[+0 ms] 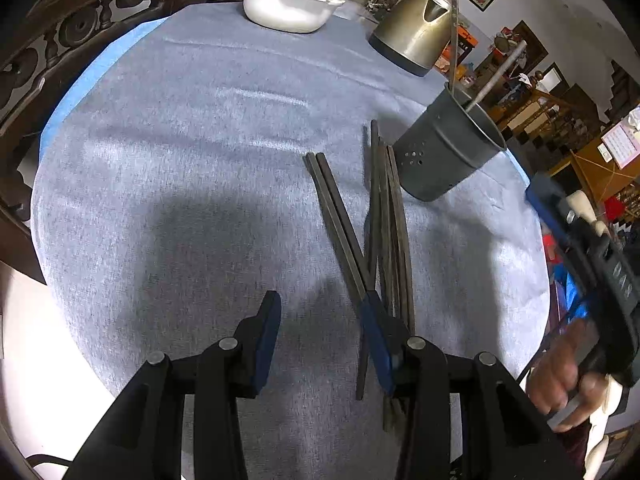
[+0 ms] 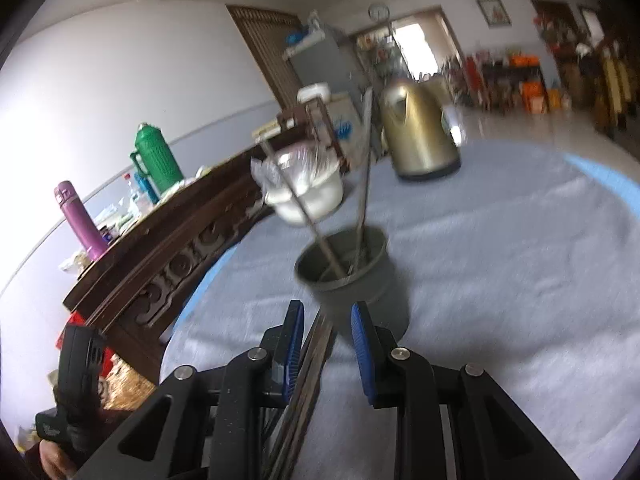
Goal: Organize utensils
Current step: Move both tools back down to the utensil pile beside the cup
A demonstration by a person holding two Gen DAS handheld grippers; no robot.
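Several dark chopsticks lie in a loose crossed bundle on the grey-blue tablecloth. A grey metal utensil holder stands just right of them with two long utensils sticking out. My left gripper is open above the cloth; its right finger is over the near ends of the chopsticks. In the right wrist view my right gripper is open just before the holder, with chopsticks lying below between its fingers.
A white pot with a plastic cover and a gold kettle stand at the table's far side. A carved dark wooden sideboard with flasks runs along the left. The table edge is close on the right.
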